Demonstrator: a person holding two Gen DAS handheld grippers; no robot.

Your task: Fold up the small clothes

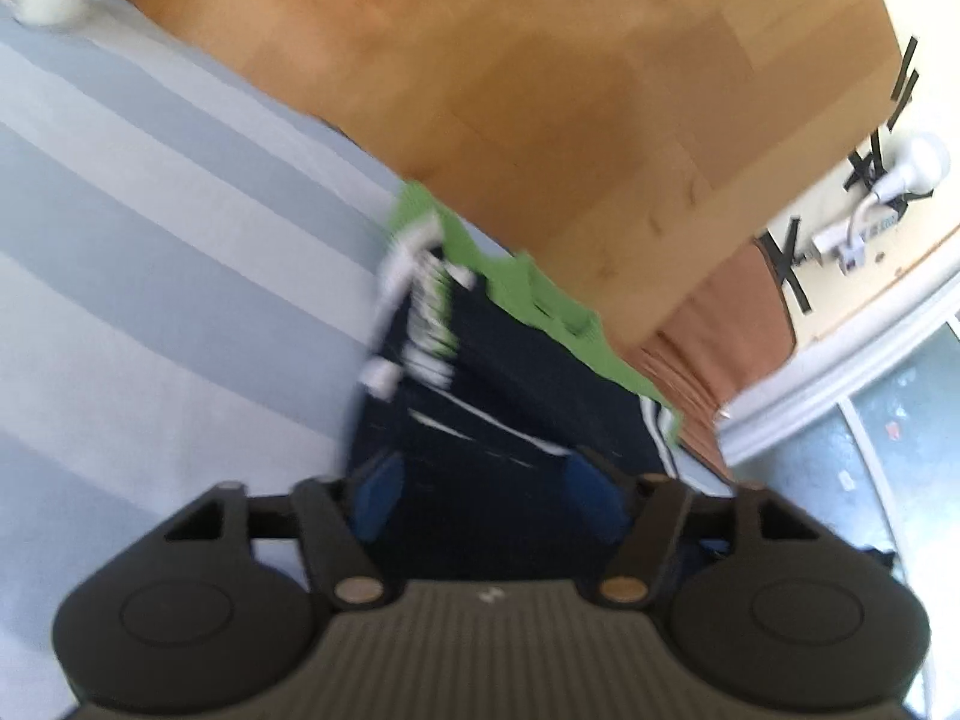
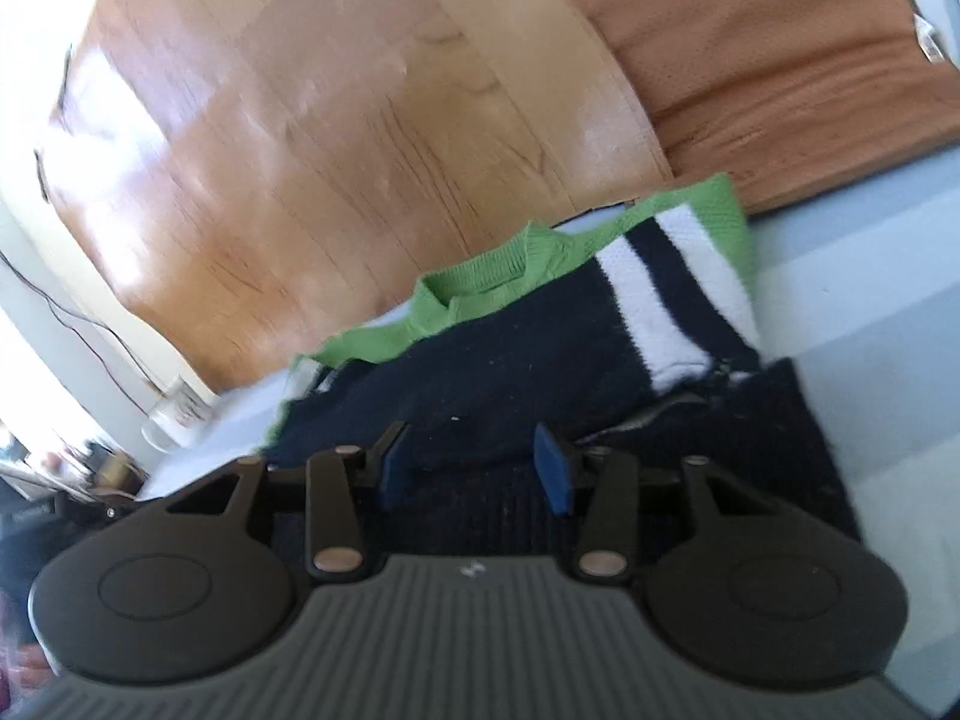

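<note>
One bed (image 2: 870, 276) with a pale blue striped cover carries one small navy sweater (image 2: 510, 372) with green trim and white stripes, near the wooden headboard (image 2: 360, 120). One brown pillow (image 2: 780, 48). Sweater lettering blurred, unreadable. Left hand-held gripper (image 1: 483, 498): jaws spread over navy fabric, pinching nothing. Right hand-held gripper (image 2: 474, 468): jaws spread, likewise.

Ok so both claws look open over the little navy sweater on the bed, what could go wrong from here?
1. The navy sweater lies at the bed's far edge, against the wooden board; a nudge could push it off the striped sheet.
2. Both the left claw and right claw are open just above the fabric, so a pad could snag the knit and undo the fold.
3. The striped sleeve lies loosely on top and might slip open.
</note>
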